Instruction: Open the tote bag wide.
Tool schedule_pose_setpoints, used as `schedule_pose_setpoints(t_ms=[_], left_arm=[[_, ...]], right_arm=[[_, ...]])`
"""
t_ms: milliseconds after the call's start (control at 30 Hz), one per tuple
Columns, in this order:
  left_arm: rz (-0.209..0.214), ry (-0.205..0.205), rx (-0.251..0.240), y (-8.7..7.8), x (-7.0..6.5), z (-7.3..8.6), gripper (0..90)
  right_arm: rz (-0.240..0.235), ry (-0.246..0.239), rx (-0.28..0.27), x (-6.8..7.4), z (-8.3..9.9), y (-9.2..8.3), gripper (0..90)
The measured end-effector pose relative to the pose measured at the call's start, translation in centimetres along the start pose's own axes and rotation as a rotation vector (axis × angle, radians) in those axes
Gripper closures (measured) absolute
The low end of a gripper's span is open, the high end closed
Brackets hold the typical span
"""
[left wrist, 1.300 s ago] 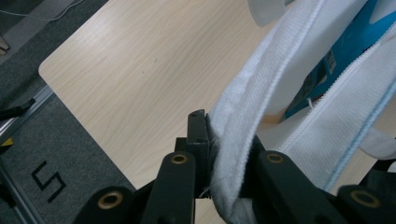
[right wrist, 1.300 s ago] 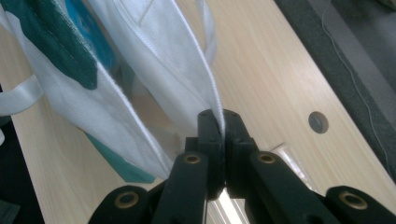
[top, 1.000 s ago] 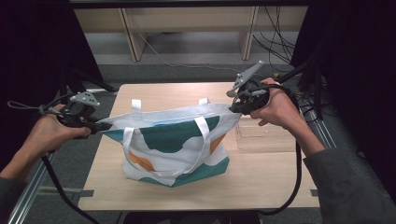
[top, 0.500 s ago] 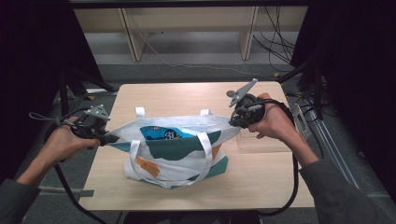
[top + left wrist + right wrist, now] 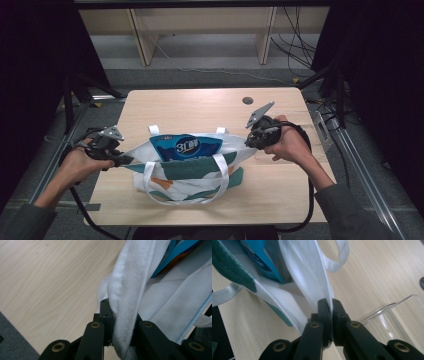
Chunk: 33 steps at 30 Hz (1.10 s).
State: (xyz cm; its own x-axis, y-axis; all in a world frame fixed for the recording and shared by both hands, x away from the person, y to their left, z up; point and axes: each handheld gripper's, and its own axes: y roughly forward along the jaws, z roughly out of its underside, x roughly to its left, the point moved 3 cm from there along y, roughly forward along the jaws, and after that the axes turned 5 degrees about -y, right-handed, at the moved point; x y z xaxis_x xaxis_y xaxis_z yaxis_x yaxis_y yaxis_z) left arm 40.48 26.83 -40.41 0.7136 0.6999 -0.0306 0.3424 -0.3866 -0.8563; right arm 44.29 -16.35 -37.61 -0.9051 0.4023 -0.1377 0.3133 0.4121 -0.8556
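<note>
Bag (image 5: 187,167) lowered onto table (image 5: 200,102); ends clamped in left hand-held gripper (image 5: 120,159), right hand-held gripper (image 5: 248,142).

Overhead light is falling evenly on the bench (image 5: 200,105), leaving it bright while the surroundings are sitting near black. Soft shadow is lying under the tote bag (image 5: 187,172). High view is looking slightly soft and grainy. Both gripper views are blurring close fabric; a clear plastic box (image 5: 392,315) is throwing mild glare.
</note>
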Motion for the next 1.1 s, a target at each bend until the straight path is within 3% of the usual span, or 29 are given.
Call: schedule_pose_setpoints(t_ms=[33,67,200,267,300,333,433,533,567,700,733,933,1100], left_arm=[[-0.005,0.008,-0.009,0.3,0.0,0.1,80.6],[0.0,0.003,0.008,0.5,-0.2,0.3,80.6],[-0.008,-0.001,0.009,1.9,-0.4,0.7,80.6],[-0.008,0.007,0.036,2.7,-0.6,1.1,80.5],[-0.008,-0.013,0.034,3.2,-0.8,1.3,80.5],[-0.002,0.003,0.056,3.7,-0.7,1.5,80.5],[0.004,0.008,0.064,5.4,-0.5,2.1,80.8],[0.014,-0.036,0.057,6.8,-0.4,2.6,81.2],[0.013,-0.03,0.059,7.2,-0.3,2.6,81.3],[0.015,-0.037,0.078,8.7,-0.1,3.0,81.5],[0.02,-0.059,0.077,8.9,-0.2,3.0,81.5],[0.051,-0.105,0.066,10.3,0.1,3.3,81.5],[0.057,-0.101,0.077,10.5,0.3,3.4,80.6]], right_arm=[[0.002,-0.037,-0.014,-0.2,0.1,0.3,87.7],[0.002,0.009,-0.006,0.2,0.4,0.4,87.7],[0.004,0.013,-0.011,0.8,1.2,1.4,87.7],[0.008,0.026,-0.008,1.1,1.6,1.9,87.7],[0.005,0.004,-0.02,1.1,1.7,2.2,87.7],[0.005,0.032,-0.019,1.3,2.0,2.5,87.7],[0.001,0.059,-0.04,1.8,2.8,3.5,87.6],[0.008,0.082,-0.057,2.1,3.7,4.4,87.7],[0.006,0.081,-0.062,2.3,3.9,4.8,87.7],[0.018,0.079,-0.03,2.8,4.8,6.6,87.8],[0.027,0.059,-0.013,2.8,4.9,7.2,87.8],[0.034,0.051,0.045,3.0,5.0,9.1,87.8],[0.021,0.06,0.059,3.2,5.5,10.8,88.0]])
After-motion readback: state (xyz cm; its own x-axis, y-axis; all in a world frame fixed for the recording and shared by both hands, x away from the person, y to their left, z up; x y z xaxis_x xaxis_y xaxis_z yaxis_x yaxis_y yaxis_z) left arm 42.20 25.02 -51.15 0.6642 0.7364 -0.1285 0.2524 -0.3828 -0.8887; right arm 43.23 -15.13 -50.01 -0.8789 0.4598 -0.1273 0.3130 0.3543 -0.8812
